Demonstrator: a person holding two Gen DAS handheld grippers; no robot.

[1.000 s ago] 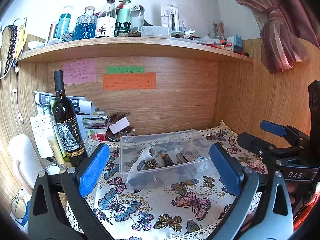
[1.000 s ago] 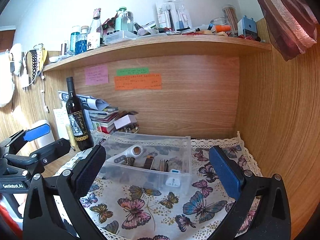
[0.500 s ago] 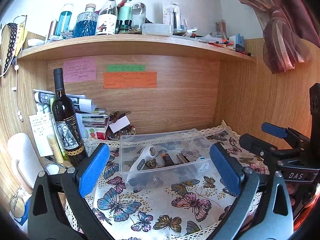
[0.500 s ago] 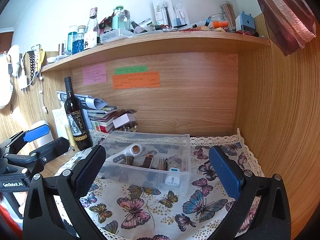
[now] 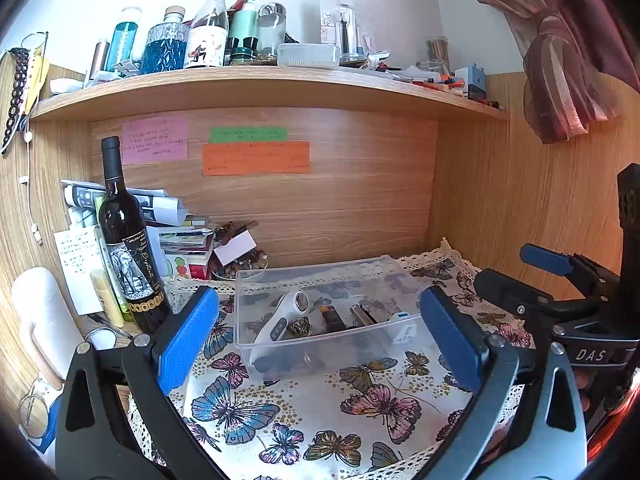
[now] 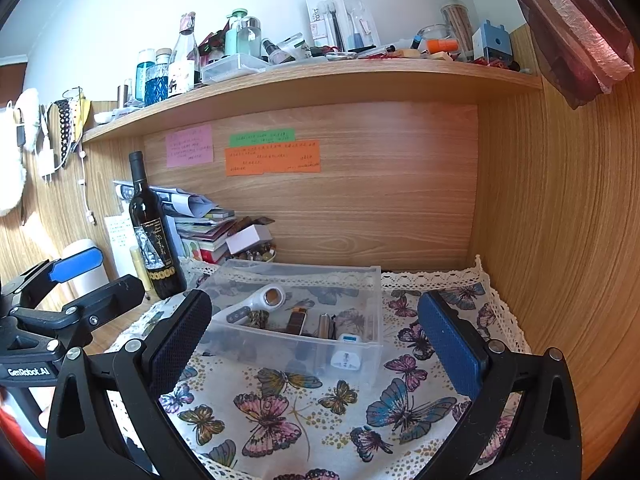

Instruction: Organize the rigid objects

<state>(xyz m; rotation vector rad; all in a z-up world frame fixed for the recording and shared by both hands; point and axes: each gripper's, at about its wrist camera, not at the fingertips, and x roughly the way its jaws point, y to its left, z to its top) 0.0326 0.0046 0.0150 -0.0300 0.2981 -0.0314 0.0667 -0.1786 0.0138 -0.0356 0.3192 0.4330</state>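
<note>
Both my tools are spread wide and empty: left gripper [image 5: 320, 328] and right gripper [image 6: 316, 338] hang side by side above the near edge of the butterfly cloth [image 6: 280, 408], well short of anything to grab. Each shows in the other's view off to the side, also wide apart.

Biggest task thing: the clear plastic bin [image 6: 296, 344], sitting on the cloth in the middle of the desk nook, no lid on it. Inside, largest first: white handheld thermometer [image 5: 280, 316] lying slanted at the left, a dark flat rectangular item [image 6: 297, 320], a metal cylinder [image 5: 362, 315], a small round patterned piece [image 5: 301, 326], and a white travel plug adapter [image 6: 345, 354] against the front right wall.

My read: the loose rigid items look already collected in the bin; I see none left on the cloth. Wine bottle [image 5: 128, 244] and paper stack stand left of the bin, likely not part of this. Looks close to done; what remains, if anything, I can't tell.
</note>
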